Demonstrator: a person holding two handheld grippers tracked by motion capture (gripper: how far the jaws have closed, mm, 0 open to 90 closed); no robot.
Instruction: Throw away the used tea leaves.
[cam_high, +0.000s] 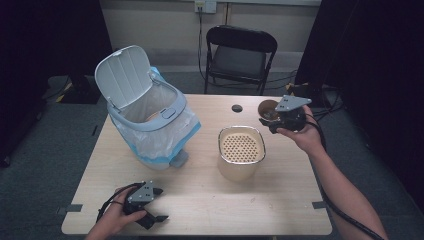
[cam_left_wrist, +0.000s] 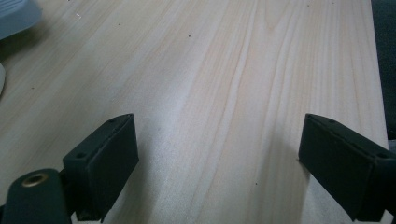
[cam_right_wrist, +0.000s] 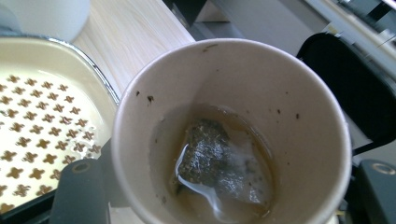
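R gripper (cam_high: 272, 121) is clamped on my paper cup (cam_right_wrist: 233, 130), teabag (cam_right_wrist: 219, 168) inside, held next to the strainer (cam_high: 241, 146) for draining; L gripper (cam_high: 155, 205) rests w/ jaws apart.

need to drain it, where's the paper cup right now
High view, right side: the paper cup is clamped in the right gripper, just beyond the strainer container.

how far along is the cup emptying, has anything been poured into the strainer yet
Done: the right gripper is shut on the paper cup and holds it beside the strainer tub. In hand: the cup has tea and a tea bag inside. Left: straining and binning, judging by the open bin. The left gripper rests open.
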